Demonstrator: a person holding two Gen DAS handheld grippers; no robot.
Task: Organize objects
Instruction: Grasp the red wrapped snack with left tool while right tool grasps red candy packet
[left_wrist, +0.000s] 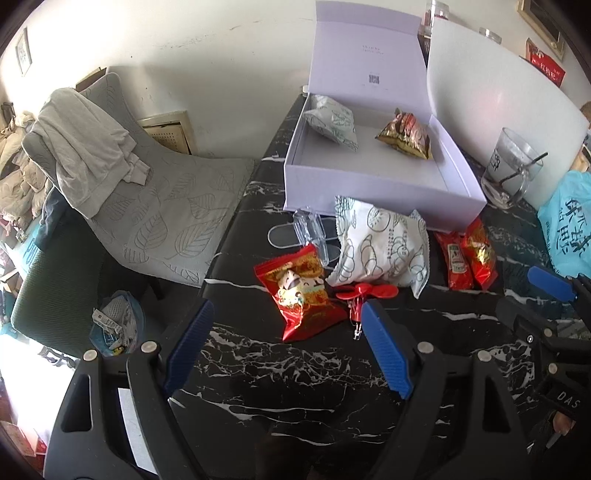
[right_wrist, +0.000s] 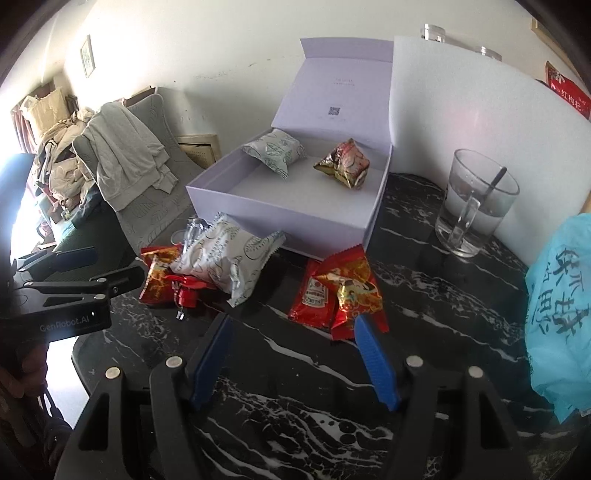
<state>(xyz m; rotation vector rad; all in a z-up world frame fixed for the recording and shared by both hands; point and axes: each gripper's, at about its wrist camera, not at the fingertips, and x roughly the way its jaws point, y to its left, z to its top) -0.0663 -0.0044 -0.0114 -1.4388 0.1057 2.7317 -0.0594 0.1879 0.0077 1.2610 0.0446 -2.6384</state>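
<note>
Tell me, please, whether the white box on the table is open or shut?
Open. The white box has its lid standing upright at the back, and two snack packets lie inside on its floor.

1. We see the open box (right_wrist: 295, 206) at the back of the table (right_wrist: 424, 295), with two packets inside.
2. Before it lie more packets; the glass mug (right_wrist: 474, 206) stands right.

The white snack bag (right_wrist: 225, 258) partly hid the red fan (right_wrist: 184, 286), and the frame edge cut off the blue plastic bag (right_wrist: 561, 314).
</note>
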